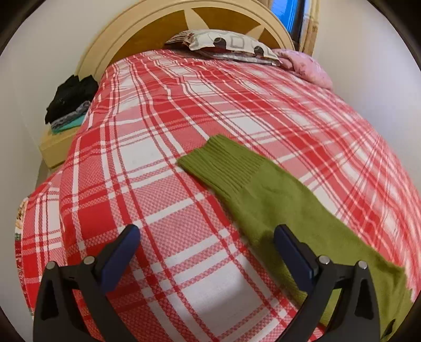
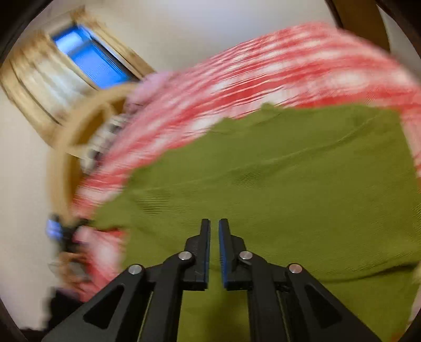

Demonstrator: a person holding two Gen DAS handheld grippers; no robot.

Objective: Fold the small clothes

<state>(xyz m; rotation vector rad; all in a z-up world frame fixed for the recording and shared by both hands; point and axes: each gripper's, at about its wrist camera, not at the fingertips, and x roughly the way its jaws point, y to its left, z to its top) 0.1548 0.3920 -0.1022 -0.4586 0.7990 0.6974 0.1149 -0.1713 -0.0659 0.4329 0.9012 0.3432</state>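
A green knitted sweater lies flat on the red and white plaid bedcover (image 1: 163, 110). In the left wrist view its sleeve (image 1: 263, 194) runs from a ribbed cuff (image 1: 226, 163) down to the lower right. My left gripper (image 1: 206, 231) hangs open wide just above the bed, its right finger over the sleeve's edge and nothing between the pads. The right wrist view is blurred. There the sweater's body (image 2: 289, 171) fills the middle, and my right gripper (image 2: 214, 222) hovers over it with a narrow gap between the pads and no cloth pinched.
A patterned pillow (image 1: 231, 42) and a pink blanket (image 1: 307, 65) lie at the head of the bed by the curved wooden headboard (image 1: 147, 23). A stack of folded dark clothes (image 1: 71, 102) sits on a bedside table (image 1: 55, 144) at the left. A window (image 2: 89, 60) shows beyond.
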